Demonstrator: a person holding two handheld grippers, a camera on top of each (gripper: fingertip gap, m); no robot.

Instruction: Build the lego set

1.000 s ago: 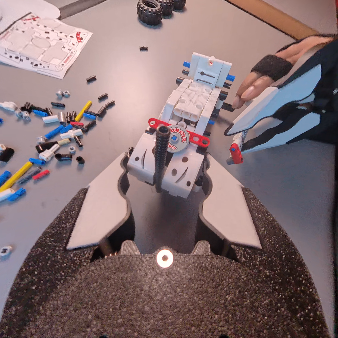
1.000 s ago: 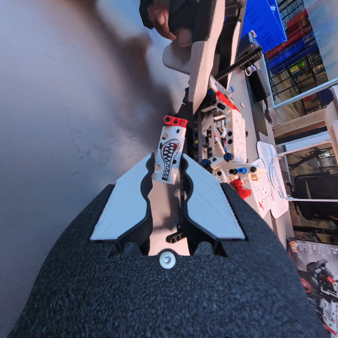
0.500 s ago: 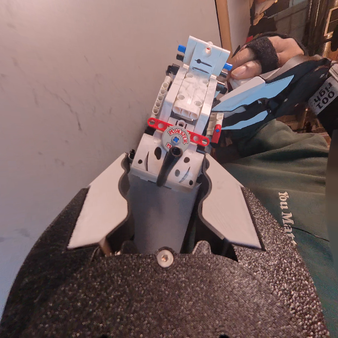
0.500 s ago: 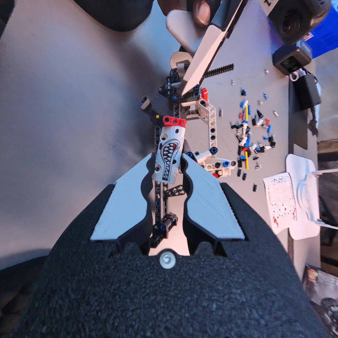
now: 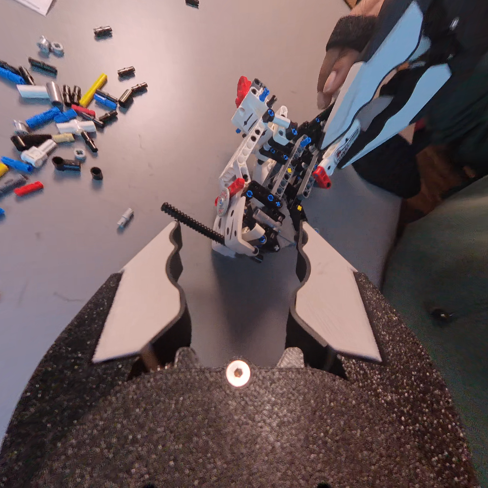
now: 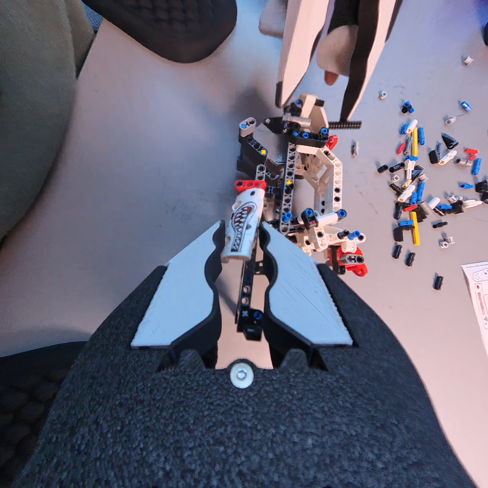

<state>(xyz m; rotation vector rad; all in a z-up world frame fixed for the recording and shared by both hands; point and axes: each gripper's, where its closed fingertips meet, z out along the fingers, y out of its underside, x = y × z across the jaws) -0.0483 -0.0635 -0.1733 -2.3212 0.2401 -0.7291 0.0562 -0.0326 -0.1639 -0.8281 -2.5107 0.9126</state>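
Observation:
The half-built white, black and grey lego model (image 5: 248, 150) lies tilted on its side on the grey table (image 5: 158, 158). A black ribbed rod (image 5: 190, 221) sticks out of its near end. My left gripper (image 5: 239, 227) is open, with the model's near end loose between the fingertips. My right gripper (image 6: 240, 227) is shut on a white panel with a shark-mouth print (image 6: 244, 219) and a red end piece (image 6: 249, 184). It holds that end against the model's (image 6: 327, 171) grey side beams. In the left wrist view the right gripper (image 5: 334, 155) comes in from the upper right.
Several loose small parts (image 5: 58, 118) lie scattered on the left; in the right wrist view they (image 6: 422, 179) lie on the right beside a sticker sheet (image 6: 478, 290). The table edge and a person's green clothing (image 5: 435, 264) are close on the right. A gloved hand (image 5: 340, 60) holds the right gripper.
The model was gripped and lifted by my left gripper; now it is down on the table, turned on its side and loose between the fingers. The right gripper has stayed at its side with the panel.

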